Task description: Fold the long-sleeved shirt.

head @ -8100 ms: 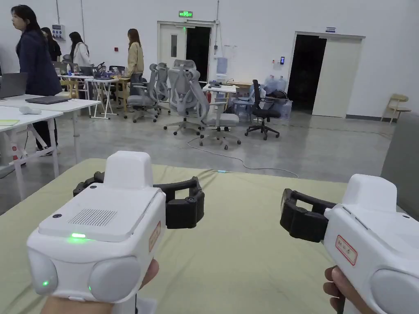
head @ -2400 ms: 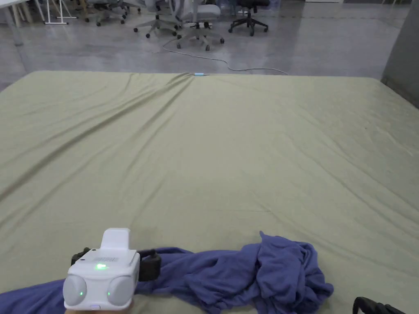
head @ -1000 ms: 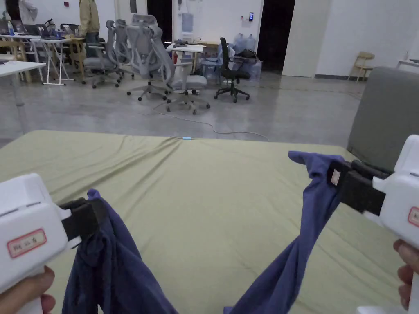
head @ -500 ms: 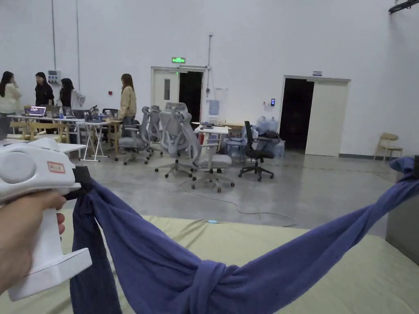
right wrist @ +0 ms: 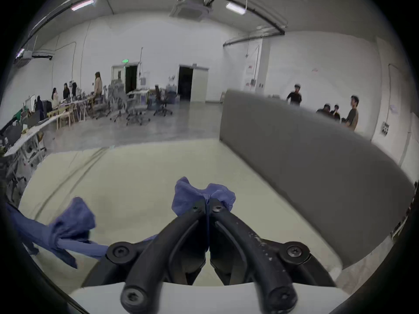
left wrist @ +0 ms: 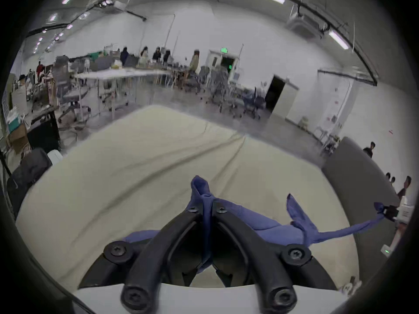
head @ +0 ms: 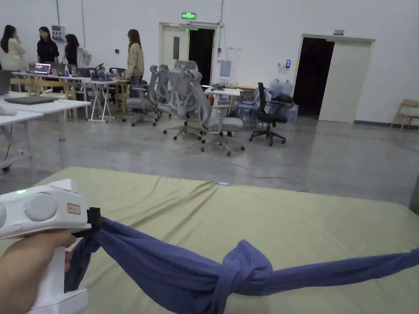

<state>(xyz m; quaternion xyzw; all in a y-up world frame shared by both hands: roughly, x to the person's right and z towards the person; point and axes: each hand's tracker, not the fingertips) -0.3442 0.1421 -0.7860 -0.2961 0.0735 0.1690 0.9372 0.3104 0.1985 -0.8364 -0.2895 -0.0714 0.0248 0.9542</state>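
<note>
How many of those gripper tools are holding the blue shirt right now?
2. The left gripper clamps one end of the shirt at the left; the right gripper clamps the other end, off to the right.

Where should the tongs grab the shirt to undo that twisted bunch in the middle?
Probably at the bunch itself, on the loose flap sticking up from it, coming from above. The shirt hangs stretched like a rope between the left tongs and right tongs, both shut on its ends, so one end would have to be released first.

left gripper [left wrist: 206, 208] clamped, right gripper [right wrist: 207, 205] seemingly clamped
</note>
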